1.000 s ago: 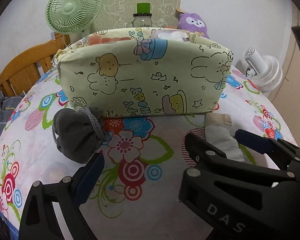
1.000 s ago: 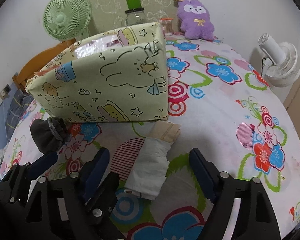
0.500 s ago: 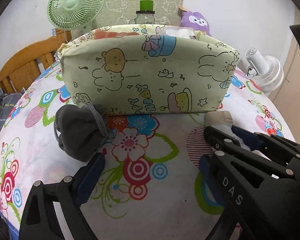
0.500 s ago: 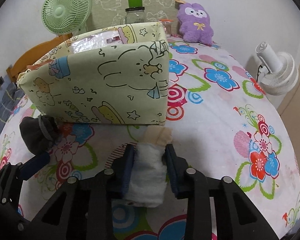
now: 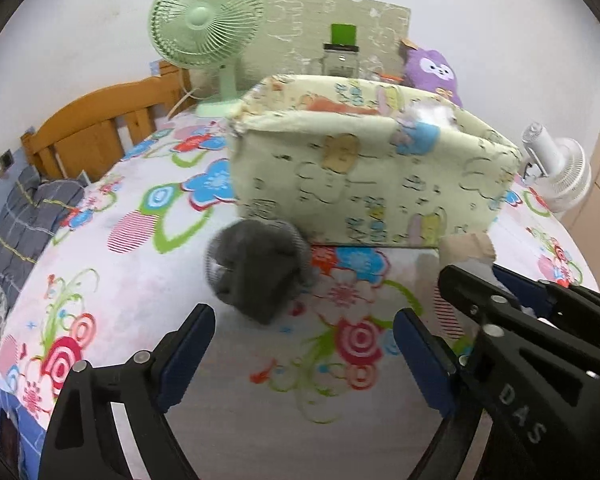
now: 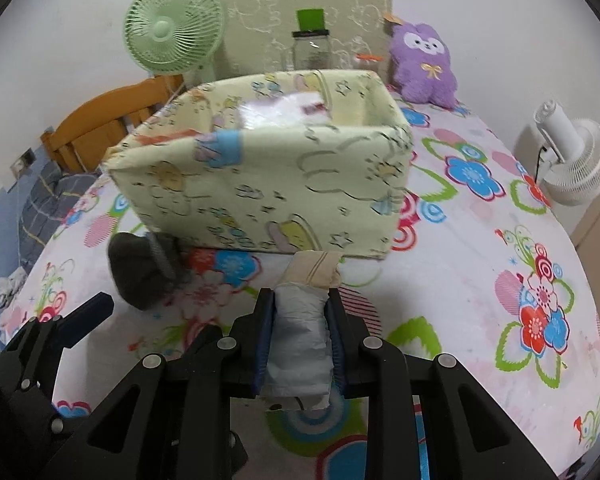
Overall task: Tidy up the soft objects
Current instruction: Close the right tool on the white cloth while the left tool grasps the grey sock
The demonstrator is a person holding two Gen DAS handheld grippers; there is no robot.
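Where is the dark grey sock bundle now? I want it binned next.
In the left wrist view the dark grey sock bundle lies on the floral tablecloth, against the cartoon-print bin's front left corner.

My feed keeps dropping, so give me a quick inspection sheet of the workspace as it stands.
Surface: floral sheet, fully covering the top.
Job's things: cartoon-print fabric bin standing open; dark grey sock bundle lying in front of it; pale rolled cloth in the right grip.
Clutter: green fan, glass jar, purple plush behind the bin.
Grippers: left gripper jaws closing, nothing between them; right gripper shut on the cloth.
Cables: a cord at the white fan.
Surroundings: wooden bed frame, white wall.
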